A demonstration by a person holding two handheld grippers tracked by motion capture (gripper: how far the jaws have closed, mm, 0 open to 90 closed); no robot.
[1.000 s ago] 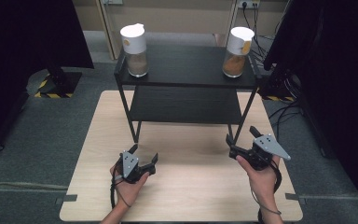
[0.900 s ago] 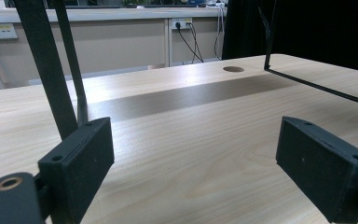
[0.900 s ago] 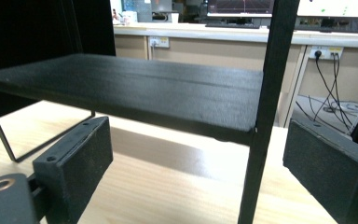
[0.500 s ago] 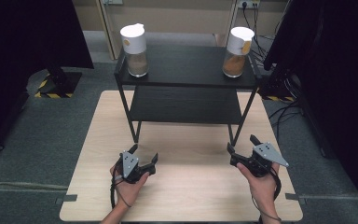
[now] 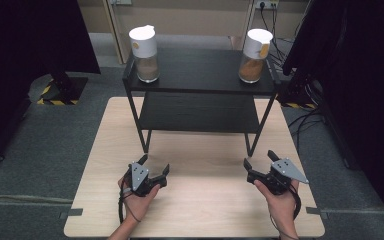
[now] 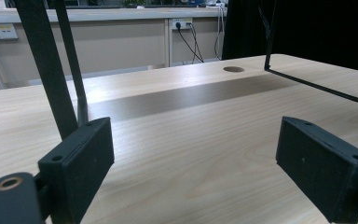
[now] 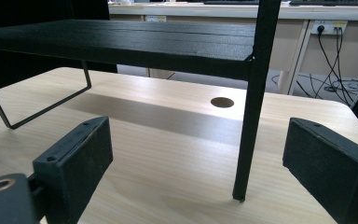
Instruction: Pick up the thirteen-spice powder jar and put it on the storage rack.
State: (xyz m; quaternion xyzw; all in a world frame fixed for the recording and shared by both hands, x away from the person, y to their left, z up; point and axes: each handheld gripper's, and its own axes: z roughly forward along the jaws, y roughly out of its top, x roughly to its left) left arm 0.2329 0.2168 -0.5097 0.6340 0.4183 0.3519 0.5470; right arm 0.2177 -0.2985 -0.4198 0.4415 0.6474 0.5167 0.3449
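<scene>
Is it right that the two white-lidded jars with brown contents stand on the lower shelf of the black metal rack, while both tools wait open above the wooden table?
Not quite. The high view shows the left white-lidded jar and the right white-lidded jar on the top shelf of the black metal rack, not the lower one. The rest holds: the left tool and right tool are open above the wooden table.

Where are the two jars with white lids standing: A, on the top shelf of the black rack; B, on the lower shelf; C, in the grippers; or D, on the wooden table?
A: the left jar and the right jar stand at opposite ends of the black rack's top shelf.
</scene>
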